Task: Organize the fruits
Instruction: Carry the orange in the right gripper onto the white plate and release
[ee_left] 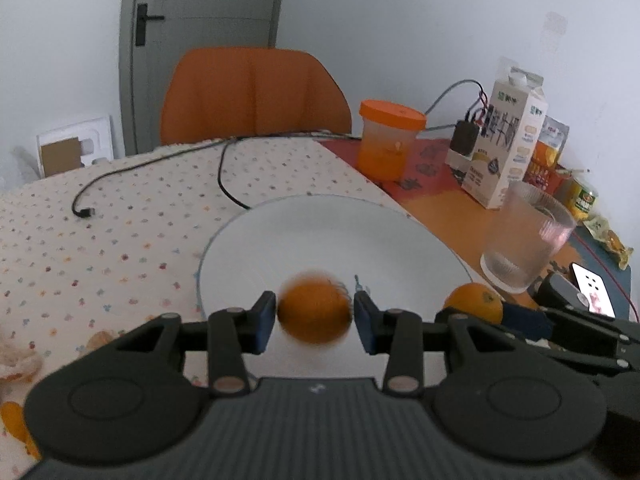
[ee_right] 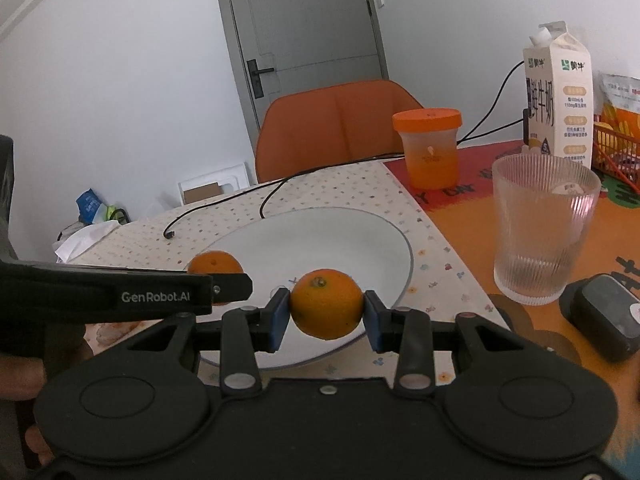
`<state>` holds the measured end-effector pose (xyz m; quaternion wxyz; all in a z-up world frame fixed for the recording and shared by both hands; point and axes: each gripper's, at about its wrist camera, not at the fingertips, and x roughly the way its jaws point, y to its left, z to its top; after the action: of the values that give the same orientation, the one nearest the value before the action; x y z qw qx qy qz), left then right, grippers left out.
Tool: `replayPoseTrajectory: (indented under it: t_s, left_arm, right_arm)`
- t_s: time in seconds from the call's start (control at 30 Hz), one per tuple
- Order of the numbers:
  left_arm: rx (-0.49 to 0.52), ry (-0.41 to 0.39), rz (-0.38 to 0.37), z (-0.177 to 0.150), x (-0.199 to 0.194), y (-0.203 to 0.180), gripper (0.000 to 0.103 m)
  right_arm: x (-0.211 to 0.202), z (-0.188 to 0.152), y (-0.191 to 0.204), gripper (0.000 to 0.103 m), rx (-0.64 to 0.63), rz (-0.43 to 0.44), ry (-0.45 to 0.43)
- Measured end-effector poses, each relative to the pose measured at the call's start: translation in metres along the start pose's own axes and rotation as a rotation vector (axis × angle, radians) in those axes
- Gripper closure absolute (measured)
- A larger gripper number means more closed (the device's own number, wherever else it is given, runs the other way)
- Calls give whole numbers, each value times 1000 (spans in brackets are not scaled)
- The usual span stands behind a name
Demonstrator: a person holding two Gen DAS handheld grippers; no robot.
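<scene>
Left gripper (ee_left: 315, 314) clamps one orange (ee_left: 314, 310); right gripper (ee_right: 326, 306) clamps another orange (ee_right: 326, 304), both above the white plate (ee_right: 384, 240)

The round white ceramic plate (ee_right: 360, 232) is smooth and glossy. Both small orange fruits, one (ee_left: 314, 312) and the other (ee_right: 326, 304), have finely dimpled, slightly shiny peel. The ribbed clear drinking glass (ee_right: 540, 232) is transparent and fluted. The dotted cream tablecloth (ee_left: 120, 240) looks like matt woven cloth. The tall white milk carton (ee_right: 558, 100) is smooth printed cardboard. The translucent plastic cup with an orange lid (ee_right: 430, 148) looks frosted. The black plastic gripper bodies are matt, with blue rubbery pads (ee_right: 278, 320).
</scene>
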<state>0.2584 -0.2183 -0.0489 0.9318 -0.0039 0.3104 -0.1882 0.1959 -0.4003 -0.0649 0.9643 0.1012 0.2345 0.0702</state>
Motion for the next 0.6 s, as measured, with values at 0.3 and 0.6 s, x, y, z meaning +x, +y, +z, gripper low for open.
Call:
replayPoseTrajectory:
  t_s: [0.3,0.6]
  left_arm:
    - [-16,-36,22,8,-21,7,55]
    - [-25,-92,60,9,-50,22,20]
  right_arm:
    - [0,2,3,65,-5,-1,-4]
    - [-2,2,13,53,-20,0,-7]
